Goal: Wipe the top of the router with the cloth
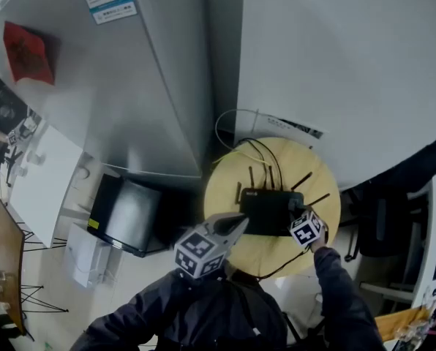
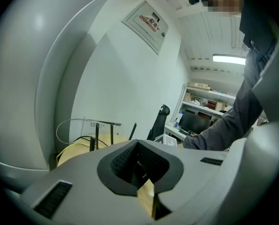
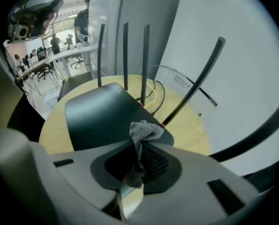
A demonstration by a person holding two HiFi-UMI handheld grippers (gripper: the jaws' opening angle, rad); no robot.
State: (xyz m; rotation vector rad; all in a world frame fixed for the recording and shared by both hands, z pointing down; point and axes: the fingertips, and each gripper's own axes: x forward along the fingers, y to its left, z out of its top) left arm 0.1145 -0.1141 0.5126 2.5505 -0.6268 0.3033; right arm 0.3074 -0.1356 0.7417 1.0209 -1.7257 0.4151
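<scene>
Pale wood makes up the round table [image 1: 219, 196] in the lower middle of the head view. The black router [image 1: 265, 209] lies flat near the table's centre. In the right gripper view its antennas [image 3: 125, 55] rise from the far edge, three roughly upright in the upper middle of the frame and one leaning off toward the upper right. Behind them, black and yellow cables [image 3: 152, 86] curl on the tabletop in front of the white wall.

The right gripper [image 3: 135, 146] sits at the router's near right corner. Its jaws are clamped on the grey cloth [image 3: 144, 131]. A crumpled tuft of the cloth pokes out past the tips and lies over that corner of the router's top, but I cannot tell whether it presses on the surface or sits just above it.

The left gripper [image 1: 240, 221] is at the lower left of the router in the head view, with its tips pointing toward the router's near left edge. Its own view shows the jaws brought together with nothing between them. A dark sleeve [image 1: 339, 284] runs from the lower right of the head view up to the right gripper.
</scene>
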